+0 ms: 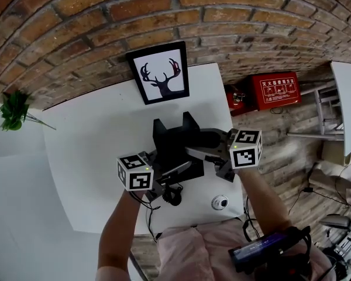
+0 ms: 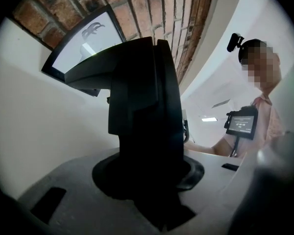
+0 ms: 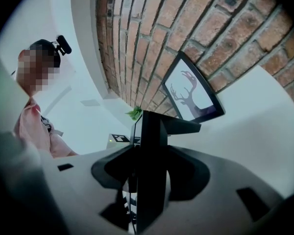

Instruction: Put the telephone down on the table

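Table at centre: your left gripper and right gripper pinch the phone, seemingly just airborne; lower it, then release.

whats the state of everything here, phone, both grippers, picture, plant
telephone: upright, clamped from both sides over the table; contact with it unclear
left gripper: shut on telephone
right gripper: shut on telephone
picture: standing, leaning on the brick wall
plant: off at the left, untouched
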Tool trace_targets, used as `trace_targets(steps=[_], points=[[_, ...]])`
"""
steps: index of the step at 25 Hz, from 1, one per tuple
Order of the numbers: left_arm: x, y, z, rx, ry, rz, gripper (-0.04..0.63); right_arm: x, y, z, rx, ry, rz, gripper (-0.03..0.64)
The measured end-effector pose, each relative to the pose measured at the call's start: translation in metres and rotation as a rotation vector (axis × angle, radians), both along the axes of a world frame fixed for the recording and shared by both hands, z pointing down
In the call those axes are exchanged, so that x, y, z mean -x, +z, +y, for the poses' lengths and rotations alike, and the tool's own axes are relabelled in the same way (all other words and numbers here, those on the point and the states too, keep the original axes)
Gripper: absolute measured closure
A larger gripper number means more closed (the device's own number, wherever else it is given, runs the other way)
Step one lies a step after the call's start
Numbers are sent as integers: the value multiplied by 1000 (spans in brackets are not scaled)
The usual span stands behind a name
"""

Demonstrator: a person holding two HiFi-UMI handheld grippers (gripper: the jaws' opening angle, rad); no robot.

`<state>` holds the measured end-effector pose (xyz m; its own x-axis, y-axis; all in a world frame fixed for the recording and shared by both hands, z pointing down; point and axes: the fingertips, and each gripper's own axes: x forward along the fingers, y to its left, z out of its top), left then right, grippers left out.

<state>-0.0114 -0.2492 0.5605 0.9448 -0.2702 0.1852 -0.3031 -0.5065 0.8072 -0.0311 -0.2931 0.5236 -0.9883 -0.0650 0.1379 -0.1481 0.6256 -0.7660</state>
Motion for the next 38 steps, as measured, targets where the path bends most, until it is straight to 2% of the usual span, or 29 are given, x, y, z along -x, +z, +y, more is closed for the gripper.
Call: trace_targets(steps=[9, 23, 31, 33, 36, 38], points=[[-1, 10, -4, 64, -9, 43, 428, 1, 13, -6, 44, 4, 25, 411], [0, 19, -6, 242, -26, 79, 426, 2, 29, -11, 155, 26, 21, 410], [0, 21, -6, 267, -43, 70, 420, 1, 31, -10, 193, 30, -16, 417], [1, 21, -8, 271, -64, 66, 403, 0, 32, -9, 206, 33, -29, 421], [5, 19, -10, 265, -96, 68, 344, -1, 33, -8, 221, 35, -43, 425], [7, 17, -11, 252, -113, 59, 277, -2, 33, -8, 229, 35, -48, 428]])
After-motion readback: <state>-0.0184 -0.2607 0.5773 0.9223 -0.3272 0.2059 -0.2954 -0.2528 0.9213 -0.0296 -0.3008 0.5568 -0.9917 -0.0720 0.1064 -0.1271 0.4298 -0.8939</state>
